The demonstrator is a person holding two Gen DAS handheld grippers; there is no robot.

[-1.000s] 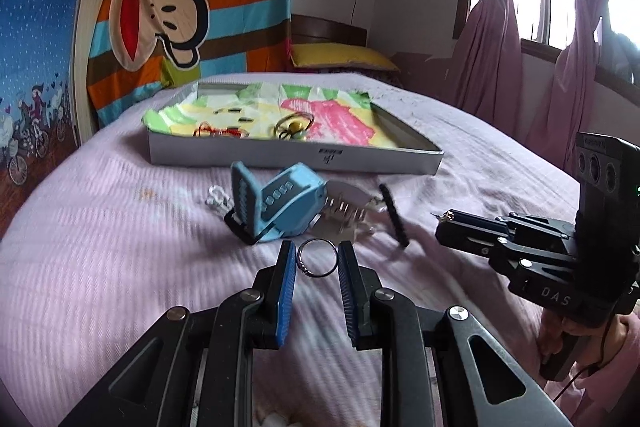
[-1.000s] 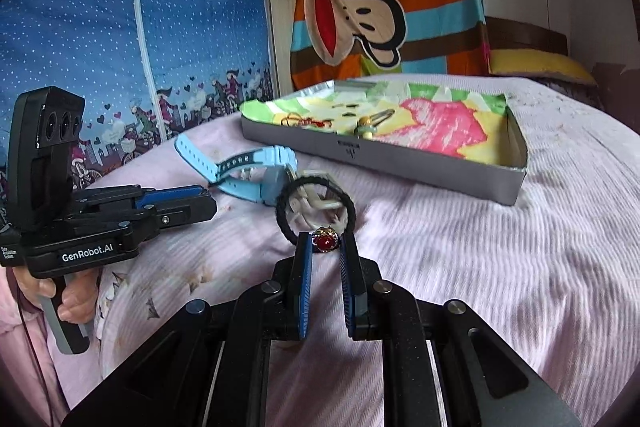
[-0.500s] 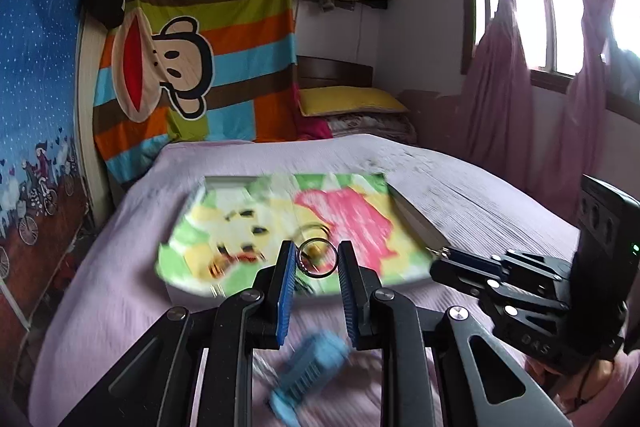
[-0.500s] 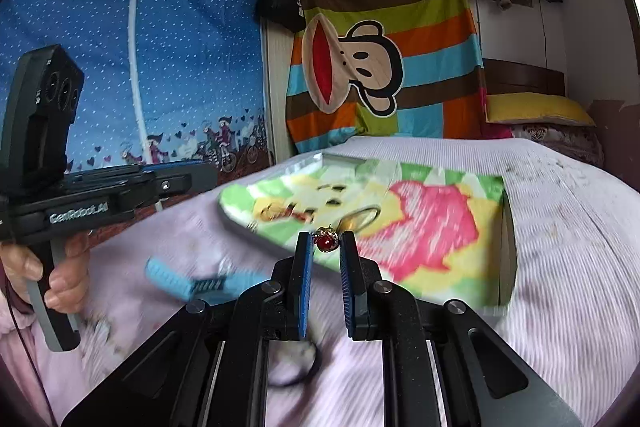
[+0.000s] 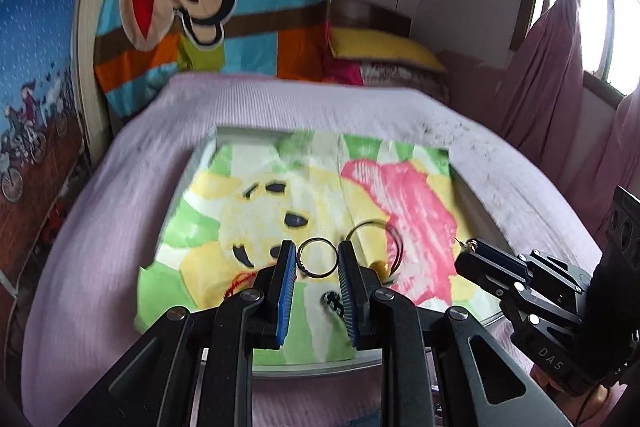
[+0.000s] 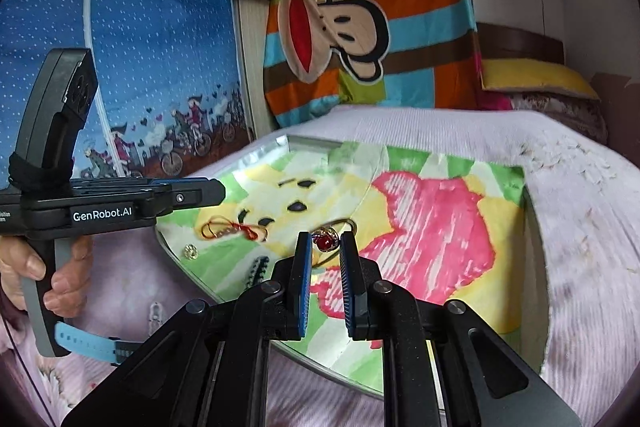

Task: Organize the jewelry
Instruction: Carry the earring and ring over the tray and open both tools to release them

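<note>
Bed with a pink ribbed cover takes up most of both views. On it sits the tray, a shallow grey-walled box lined with a cartoon-print sheet. Looks like the drop target for the jewelry.

Both grippers are over the tray, each carrying one piece, so my read is a two-handed delivery with release as the next step.

Left gripper is clamped on a plain metal ring. The ring is held across its width between the ribbed blue pads, open face toward the camera. Probably gripped that way so the thin band can't slip out.

Right gripper is pinching a gold ring with a red stone at the very fingertips, stone facing the camera. Tip grip suits a piece this small.

Already lying in the tray:
- large hoop near the centre
- red cord bracelet toward the left side
- small gold piece near the left front corner
- dark striped item near the front wall, can't identify it

Blue watch strap is on the cover outside the tray, not yet sorted.

Risk: a ring could roll on the smooth liner if released from a height.
</note>
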